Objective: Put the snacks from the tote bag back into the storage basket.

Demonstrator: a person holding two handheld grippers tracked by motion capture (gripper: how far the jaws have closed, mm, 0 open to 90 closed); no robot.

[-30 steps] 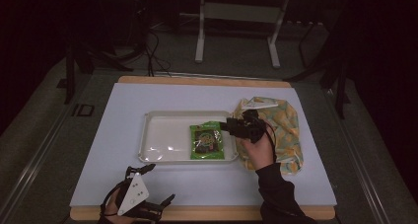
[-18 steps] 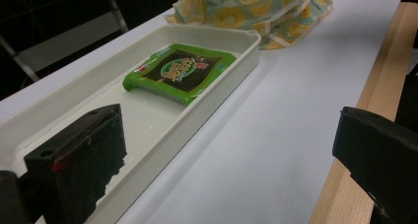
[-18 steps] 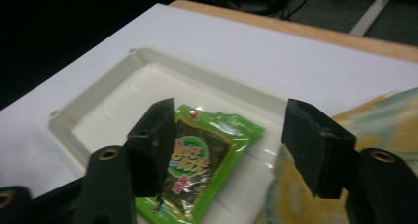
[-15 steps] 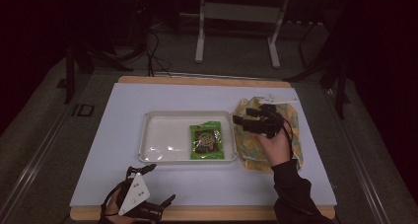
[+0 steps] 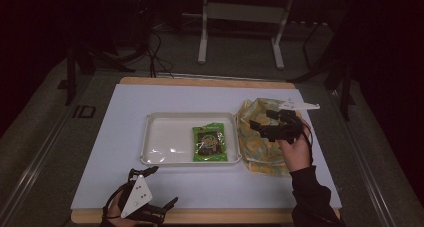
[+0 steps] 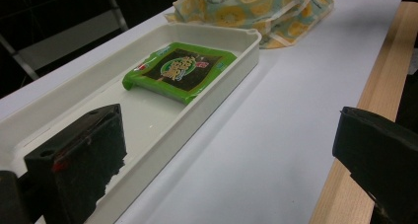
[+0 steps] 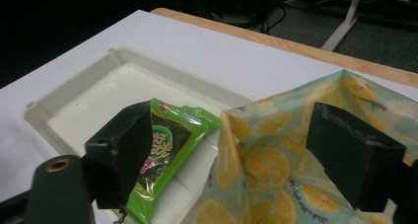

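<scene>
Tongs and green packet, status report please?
Left tongs open, idle at near table edge. Right tongs open, empty, over lemon-print bag. Green packet flat in white tray, right end. Nothing in the way.

Looks like a lab / recording setup, not a home: dim room w/ dark surroundings, white-topped counter (image 5: 165, 187) w/ wood edge lit from above, loose black cables (image 5: 155, 49) on grey floor (image 5: 235, 62) beyond it, metal stand legs (image 5: 202, 37) at back.
</scene>
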